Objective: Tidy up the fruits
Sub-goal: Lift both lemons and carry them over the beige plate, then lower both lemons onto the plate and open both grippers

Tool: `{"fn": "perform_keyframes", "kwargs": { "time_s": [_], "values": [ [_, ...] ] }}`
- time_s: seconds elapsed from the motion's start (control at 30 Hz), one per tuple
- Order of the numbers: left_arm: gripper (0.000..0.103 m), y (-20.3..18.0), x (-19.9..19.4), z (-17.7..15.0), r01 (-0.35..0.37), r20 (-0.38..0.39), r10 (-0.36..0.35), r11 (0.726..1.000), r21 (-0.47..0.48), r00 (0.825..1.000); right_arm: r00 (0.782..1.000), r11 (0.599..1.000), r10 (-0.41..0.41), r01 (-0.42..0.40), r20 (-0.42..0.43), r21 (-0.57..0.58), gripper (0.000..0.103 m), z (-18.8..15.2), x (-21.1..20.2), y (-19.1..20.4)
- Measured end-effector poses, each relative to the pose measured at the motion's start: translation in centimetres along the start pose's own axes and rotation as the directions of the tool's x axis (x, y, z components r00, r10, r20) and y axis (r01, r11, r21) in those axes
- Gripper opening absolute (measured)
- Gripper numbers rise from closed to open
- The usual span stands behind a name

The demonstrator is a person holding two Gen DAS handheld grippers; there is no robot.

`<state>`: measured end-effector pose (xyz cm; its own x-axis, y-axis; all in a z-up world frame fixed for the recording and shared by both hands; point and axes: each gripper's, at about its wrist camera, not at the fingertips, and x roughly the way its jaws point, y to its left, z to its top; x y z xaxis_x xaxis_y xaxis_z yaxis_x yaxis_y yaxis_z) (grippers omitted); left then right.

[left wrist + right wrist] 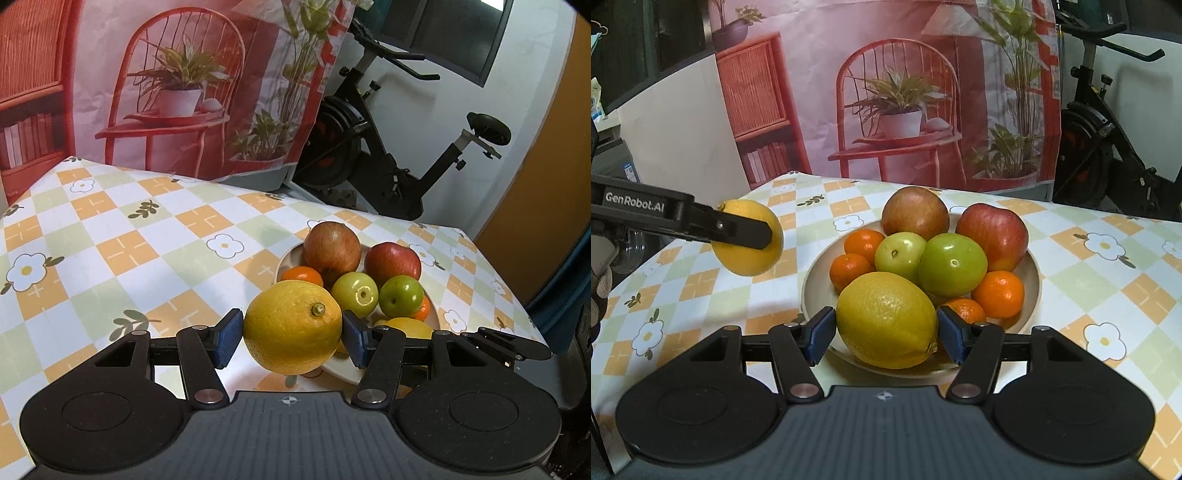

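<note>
My left gripper (292,334) is shut on a yellow lemon (291,326) and holds it above the table, left of the bowl; it also shows in the right wrist view (748,238). My right gripper (886,334) has its pads on both sides of a second lemon (886,319), which lies at the near side of the beige bowl (1032,269). The bowl holds two red apples (991,236), two green fruits (953,264) and several small oranges (997,293). The bowl's rim shows in the left wrist view (286,256).
The table has a checked flower-print cloth (122,251). A printed backdrop with a red chair (897,110) hangs behind it. An exercise bike (391,147) stands beyond the table's far right corner. The table's right edge (509,291) is near the bowl.
</note>
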<state>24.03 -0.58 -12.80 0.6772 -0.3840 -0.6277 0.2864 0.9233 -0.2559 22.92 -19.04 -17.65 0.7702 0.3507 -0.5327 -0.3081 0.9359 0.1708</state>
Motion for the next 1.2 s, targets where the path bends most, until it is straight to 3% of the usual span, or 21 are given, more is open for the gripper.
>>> {"fn": "perform_keyframes", "kwargs": {
  "time_s": [1.2],
  "values": [
    [0.06,-2.6,4.7,0.8,0.088,-0.068,-0.088,0.996,-0.001,0.994,1.0,0.999,-0.025,0.025,0.019,0.026,0.064,-0.3,-1.6,-0.7]
  ]
}}
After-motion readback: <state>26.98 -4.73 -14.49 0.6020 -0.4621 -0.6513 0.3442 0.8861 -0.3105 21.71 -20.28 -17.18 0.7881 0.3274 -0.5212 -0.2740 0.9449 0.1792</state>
